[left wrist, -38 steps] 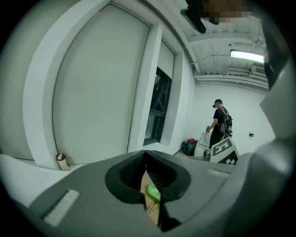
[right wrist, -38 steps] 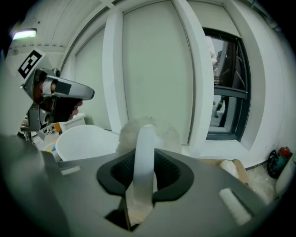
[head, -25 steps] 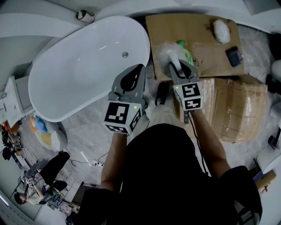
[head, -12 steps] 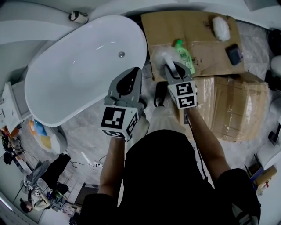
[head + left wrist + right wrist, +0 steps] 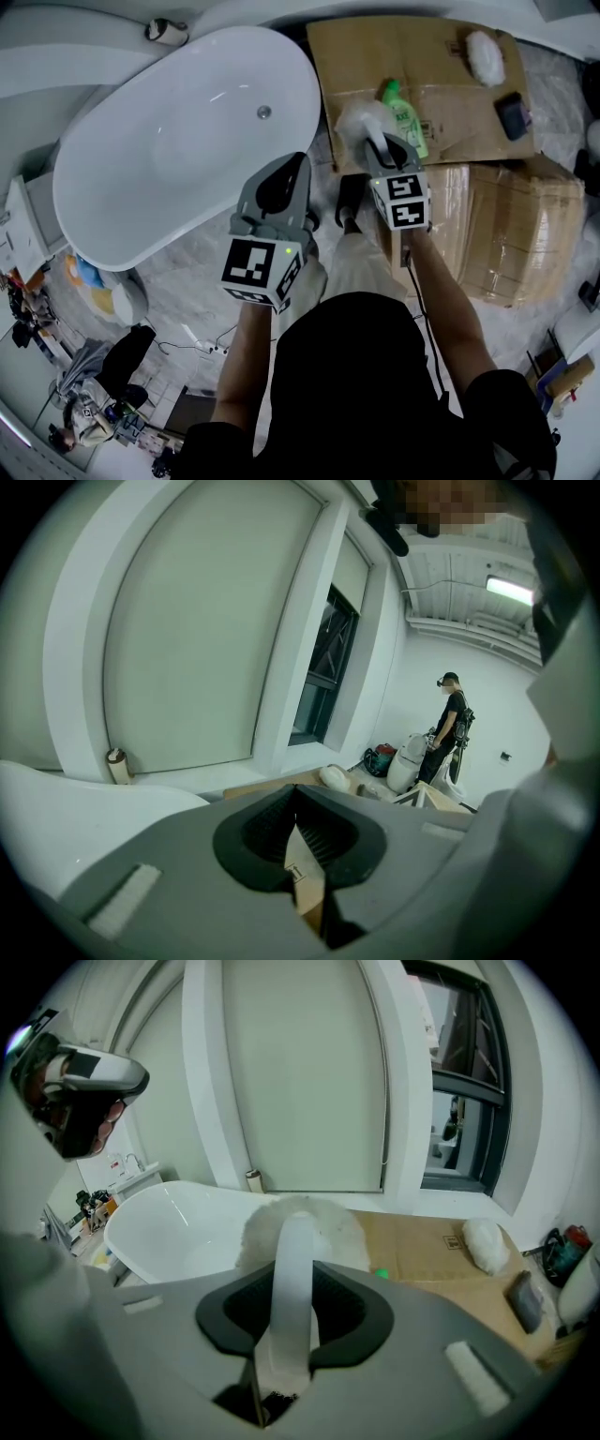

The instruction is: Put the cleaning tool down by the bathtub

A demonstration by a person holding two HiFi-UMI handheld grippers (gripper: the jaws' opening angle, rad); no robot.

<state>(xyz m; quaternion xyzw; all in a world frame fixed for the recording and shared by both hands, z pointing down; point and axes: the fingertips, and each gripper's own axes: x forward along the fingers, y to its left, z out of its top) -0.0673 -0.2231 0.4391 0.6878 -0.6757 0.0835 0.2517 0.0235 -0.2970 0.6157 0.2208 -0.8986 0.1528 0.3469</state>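
The cleaning tool is a white handle (image 5: 292, 1279) with a fluffy white head (image 5: 305, 1227). My right gripper (image 5: 292, 1309) is shut on the handle, and the head sticks out ahead of the jaws. In the head view the tool's head (image 5: 360, 118) hangs over the floor between the white bathtub (image 5: 178, 141) and the flat cardboard (image 5: 441, 70), with the right gripper (image 5: 382, 148) just behind it. My left gripper (image 5: 292, 167) is held beside the tub's near end. It is shut with nothing in it (image 5: 298, 791).
A green bottle (image 5: 403, 105), a white fluffy pad (image 5: 485, 56) and a dark object (image 5: 514, 114) lie on the cardboard. A large cardboard box (image 5: 511, 234) stands to the right. A small bottle (image 5: 163, 31) sits on the ledge behind the tub. A person (image 5: 450, 728) stands far off.
Both grippers stay in nearly the same place; the head view has shifted a little. The right gripper's hold on the tool is unchanged.
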